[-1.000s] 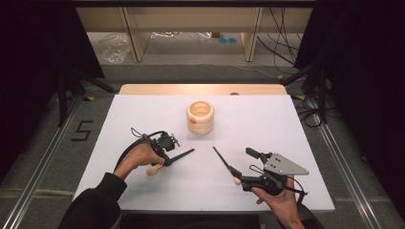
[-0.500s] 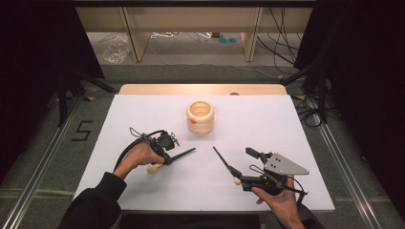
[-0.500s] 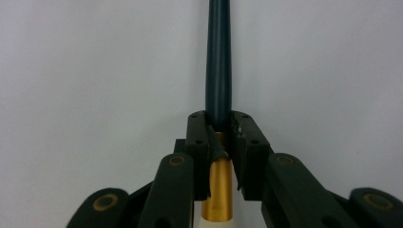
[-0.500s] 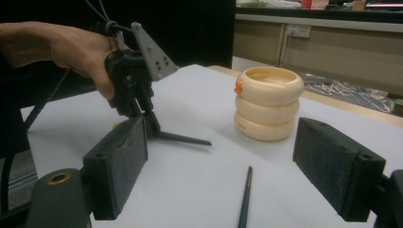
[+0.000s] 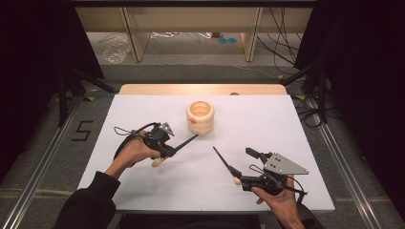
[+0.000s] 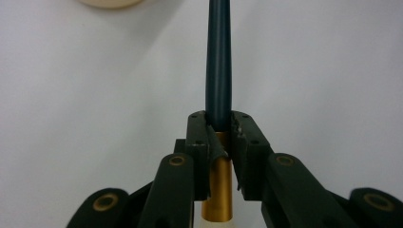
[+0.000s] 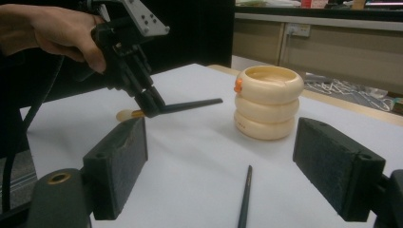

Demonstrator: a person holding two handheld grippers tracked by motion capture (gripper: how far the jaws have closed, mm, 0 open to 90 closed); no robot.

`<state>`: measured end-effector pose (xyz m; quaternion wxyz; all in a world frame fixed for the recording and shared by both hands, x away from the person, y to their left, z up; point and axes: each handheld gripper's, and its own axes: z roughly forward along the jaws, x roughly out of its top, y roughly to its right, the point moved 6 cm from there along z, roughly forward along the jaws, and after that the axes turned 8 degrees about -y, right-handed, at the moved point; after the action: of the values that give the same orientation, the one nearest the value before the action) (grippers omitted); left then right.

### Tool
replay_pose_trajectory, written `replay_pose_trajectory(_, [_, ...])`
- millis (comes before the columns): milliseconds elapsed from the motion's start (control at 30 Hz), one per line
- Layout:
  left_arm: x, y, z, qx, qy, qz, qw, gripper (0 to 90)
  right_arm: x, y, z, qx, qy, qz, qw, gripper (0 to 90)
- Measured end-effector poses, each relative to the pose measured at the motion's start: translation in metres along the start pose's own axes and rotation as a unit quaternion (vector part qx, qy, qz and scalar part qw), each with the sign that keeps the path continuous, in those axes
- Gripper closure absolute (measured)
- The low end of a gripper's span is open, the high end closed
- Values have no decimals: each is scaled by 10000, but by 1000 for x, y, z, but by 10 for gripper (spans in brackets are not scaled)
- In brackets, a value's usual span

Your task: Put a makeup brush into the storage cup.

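Left claw [image 5: 168, 149] has lifted its brush [image 5: 184, 142] towards the ringed holder [image 5: 200, 117].

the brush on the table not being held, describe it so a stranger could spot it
On the white table, look in front of the cream ringed pot, toward the right gripper. The brush lies flat there, thin and dark. The other brush is clamped in the left gripper.
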<state>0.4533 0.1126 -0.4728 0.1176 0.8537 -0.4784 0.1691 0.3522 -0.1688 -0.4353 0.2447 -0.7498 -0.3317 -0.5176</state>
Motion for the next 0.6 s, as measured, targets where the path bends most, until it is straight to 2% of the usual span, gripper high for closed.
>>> replay_pose_trajectory(33, [0,0,0,0,0,0,10000,783,-1,0,-1,-21,-54,51,10000,200])
replay_pose_trajectory(133, [3,2,-6,-25,116,56,9999,783,0,0,0,-11,-12,-10,10000,200])
replay_pose_trajectory(167, [4,4,-11,-73,183,71,9998,783,-1,-1,-1,-26,-84,80,9999,200])
replay_pose_trajectory(300, [5,7,-16,-25,232,164,9996,783,-1,0,-1,-44,-72,6,10000,201])
replay_pose_trajectory(400, [7,14,-20,16,278,271,9992,783,0,-1,1,-1,-76,24,10000,201])
replay_pose_trajectory(533, [8,29,-21,35,224,537,9983,783,1,-1,2,14,-119,-55,9999,201])
replay_pose_trajectory(600, [9,39,-19,12,230,568,9981,783,2,-3,5,104,-79,-106,9999,201])
